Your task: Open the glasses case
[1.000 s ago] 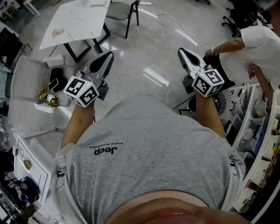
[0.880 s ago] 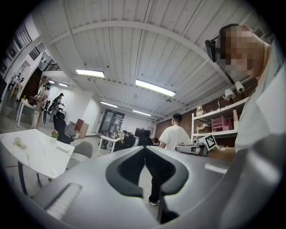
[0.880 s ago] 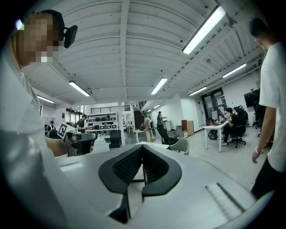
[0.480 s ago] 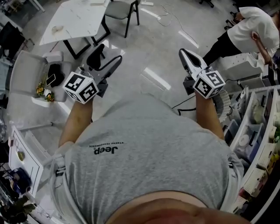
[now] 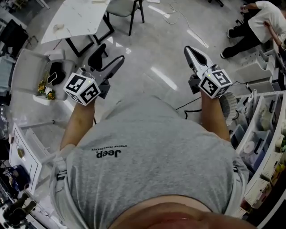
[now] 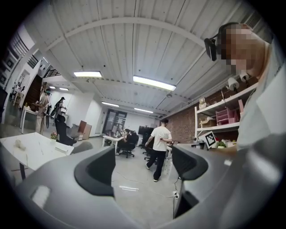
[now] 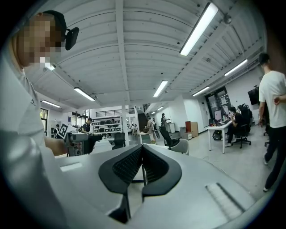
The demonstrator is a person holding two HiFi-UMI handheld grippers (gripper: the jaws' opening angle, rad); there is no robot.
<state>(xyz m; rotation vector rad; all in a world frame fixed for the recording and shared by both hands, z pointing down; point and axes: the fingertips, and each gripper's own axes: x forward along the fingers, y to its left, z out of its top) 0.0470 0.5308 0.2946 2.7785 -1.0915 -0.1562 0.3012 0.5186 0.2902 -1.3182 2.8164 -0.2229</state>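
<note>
No glasses case can be made out in any view. My left gripper [image 5: 113, 51] is held level over the bare floor in front of the person's grey shirt. Its jaws have just been opening and now stand wide apart, with nothing between them. In the left gripper view the left gripper [image 6: 143, 167] frames only the room beyond. My right gripper [image 5: 188, 48] is also held level at the right, its jaws pressed together on nothing. In the right gripper view the ribbed pads [image 7: 129, 163] of the right gripper [image 7: 142, 150] meet.
A white table [image 5: 78, 20] and a chair [image 5: 123, 9] stand ahead at the upper left. A grey seat [image 5: 27, 71] with small dark items is at the left. Shelving with bins [image 5: 263, 134] lines the right. A person [image 5: 263, 20] is at the upper right. A cable [image 5: 178, 20] lies on the floor.
The left gripper's jaws went from shut to wide open. The whole scene has slid as the person carrying the grippers moved; the other person now sits farther up at the right.
</note>
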